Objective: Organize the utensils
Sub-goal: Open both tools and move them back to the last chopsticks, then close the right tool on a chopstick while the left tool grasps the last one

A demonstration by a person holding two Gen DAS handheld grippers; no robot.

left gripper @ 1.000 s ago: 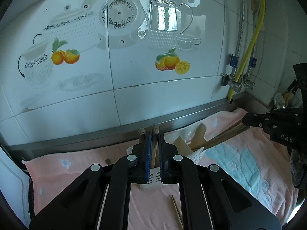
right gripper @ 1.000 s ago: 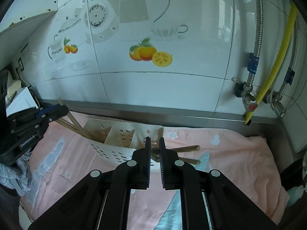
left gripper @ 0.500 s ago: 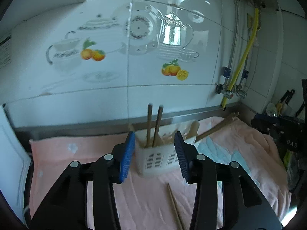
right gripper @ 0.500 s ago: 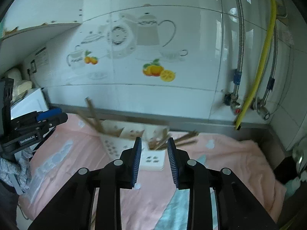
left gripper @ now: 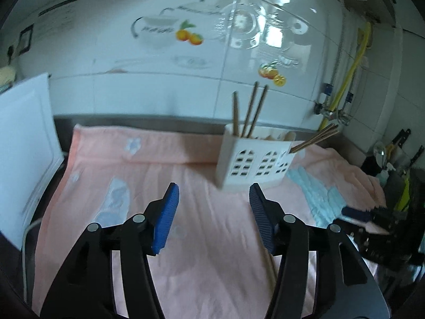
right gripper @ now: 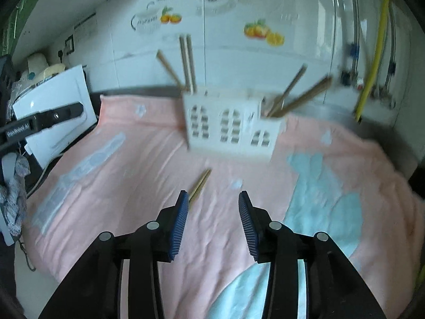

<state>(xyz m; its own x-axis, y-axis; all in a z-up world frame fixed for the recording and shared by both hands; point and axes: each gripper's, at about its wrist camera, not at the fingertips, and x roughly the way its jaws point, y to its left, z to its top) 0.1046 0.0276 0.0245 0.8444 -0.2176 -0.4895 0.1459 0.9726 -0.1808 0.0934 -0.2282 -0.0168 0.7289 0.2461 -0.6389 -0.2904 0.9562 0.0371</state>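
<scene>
A white plastic utensil holder with arched cut-out windows (left gripper: 253, 160) stands upright on a pink towel with pale blue and white flower prints (left gripper: 138, 175), which covers the table in front of a white tiled wall with printed teapots and oranges (left gripper: 186, 34). In the holder's left compartment three brown wooden chopsticks (left gripper: 251, 110) stand nearly upright, fanning a little at the top. From its right end more brown wooden sticks (left gripper: 316, 139) lean out low toward the yellow hose (left gripper: 345, 77) on the wall; pale wooden utensils show in the middle section, too blurred to name.

The left tool (left gripper: 212, 212) hangs above the towel in front of the holder, well apart from it, its blue ribbed pads (left gripper: 166, 218) spread wide with nothing between them. A loose pair of light wooden chopsticks (right gripper: 199, 186) lies on the towel in front of the holder, slanting toward it; in the right wrist view its near end sits just beside the left pad of the right tool (right gripper: 212, 222). The right tool is also spread open and empty, facing the holder's windowed front. A white board (right gripper: 55, 111) leans at the towel's left edge.
</scene>
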